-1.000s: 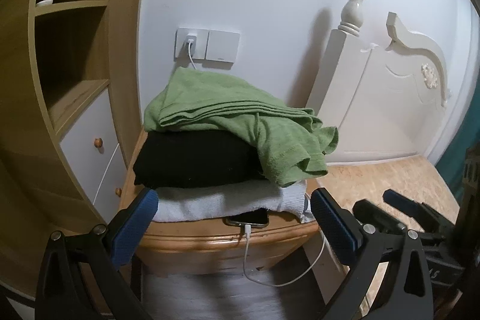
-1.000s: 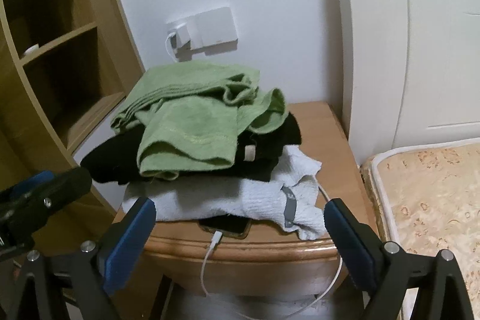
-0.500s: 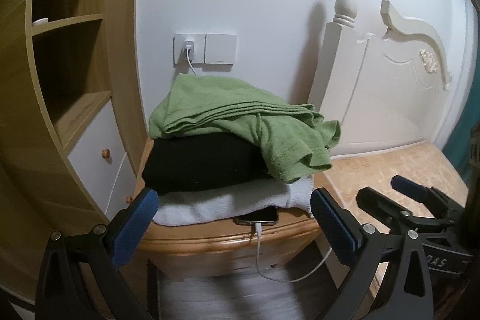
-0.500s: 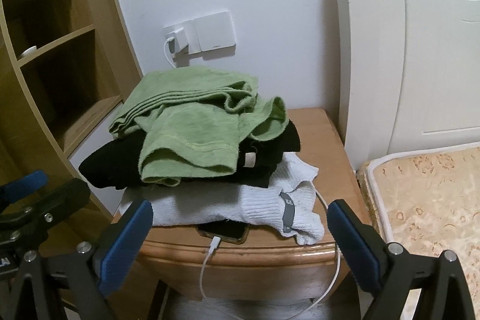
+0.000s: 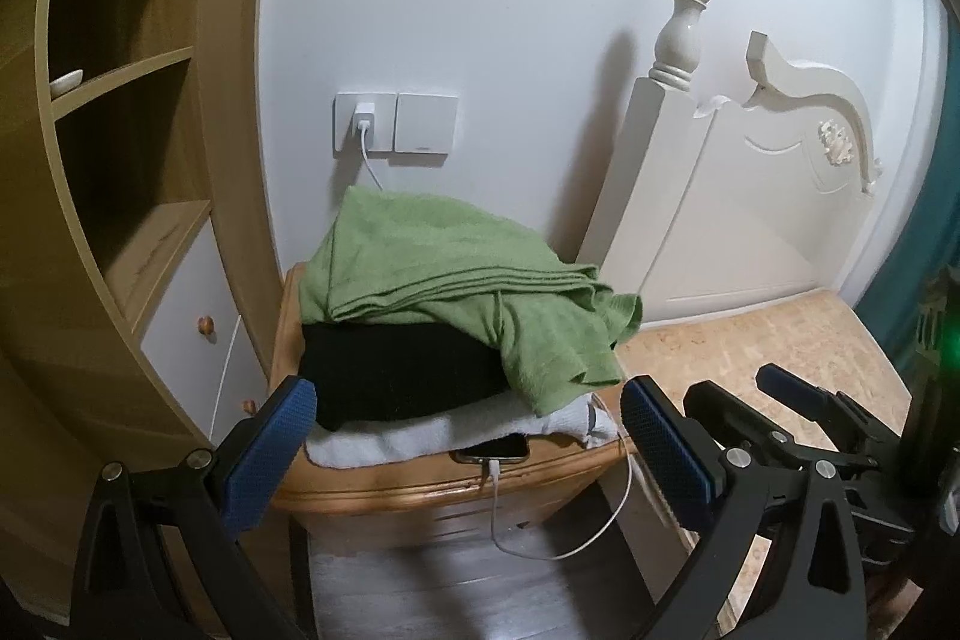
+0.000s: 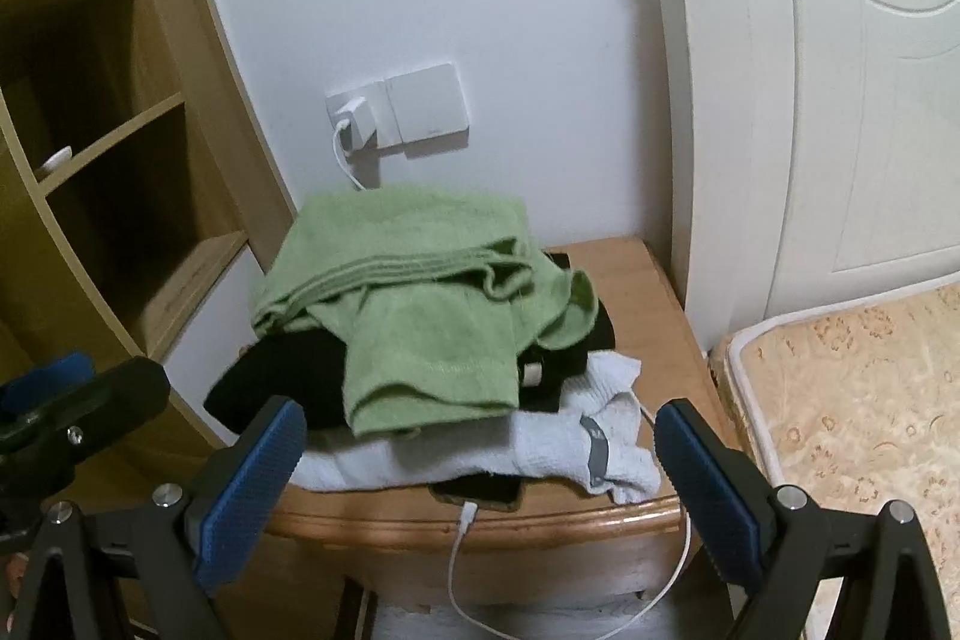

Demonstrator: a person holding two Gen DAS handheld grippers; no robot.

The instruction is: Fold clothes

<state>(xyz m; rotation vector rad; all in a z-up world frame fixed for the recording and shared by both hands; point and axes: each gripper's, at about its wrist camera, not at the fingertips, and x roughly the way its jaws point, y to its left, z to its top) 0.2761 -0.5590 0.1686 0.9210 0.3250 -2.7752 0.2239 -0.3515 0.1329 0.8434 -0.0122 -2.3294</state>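
Loosely stacked, green garment (image 6: 420,316) drapes toward the nightstand (image 6: 624,280) front edge.

A plain white wall (image 5: 480,10) fills the back, carrying a double white socket plate (image 5: 396,123) with a charger plugged into its left half. At nine o'clock stands a curved wooden shelf unit (image 5: 120,112) with open compartments and white drawers (image 5: 192,322) with round wooden knobs below. At three o'clock rises a carved white headboard (image 6: 840,100) with a turned post, and a beige patterned mattress (image 6: 852,400) lies at four o'clock. A wooden nightstand (image 6: 630,280) sits at centre. Light is dim and indoor.
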